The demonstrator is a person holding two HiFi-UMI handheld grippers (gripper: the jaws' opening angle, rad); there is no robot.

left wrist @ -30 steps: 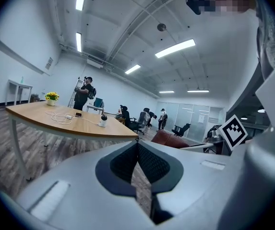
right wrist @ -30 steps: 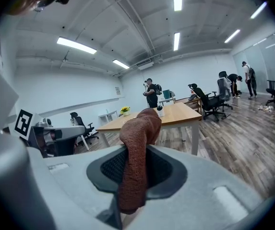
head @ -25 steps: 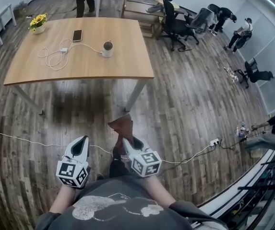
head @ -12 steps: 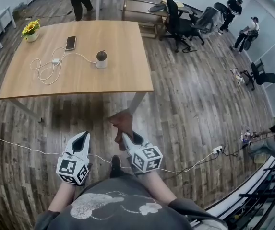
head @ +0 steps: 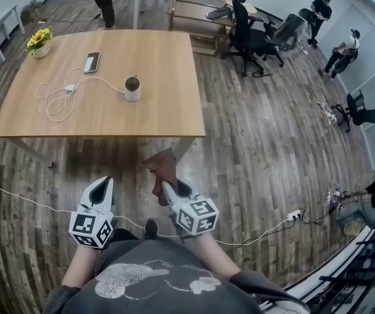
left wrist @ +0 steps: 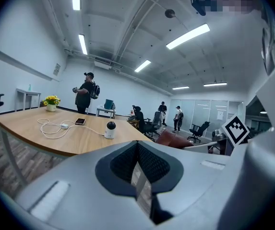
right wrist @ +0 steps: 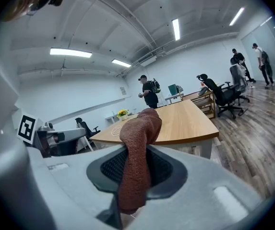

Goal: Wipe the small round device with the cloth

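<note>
The small round device [head: 132, 88], white with a dark top, stands on the wooden table [head: 161, 103] ahead of me; it also shows in the left gripper view [left wrist: 110, 129]. My right gripper [head: 163, 190] is shut on a brown cloth [head: 163, 168], which sticks up between its jaws [right wrist: 138, 147]. My left gripper [head: 101, 191] is shut and holds nothing; in its own view its jaws meet [left wrist: 139, 174]. Both grippers hang low over the floor, well short of the table's near edge.
On the table lie a white cable with a charger [head: 63, 97], a phone [head: 91, 62] and a pot of yellow flowers [head: 38, 42]. Office chairs [head: 252, 34] and several people stand beyond. A cable [head: 17, 191] runs across the wooden floor.
The view has shifted closer to the table and slightly right. Both grippers stay low in front of me, the left one drifting a little left. The cloth stays gripped.
</note>
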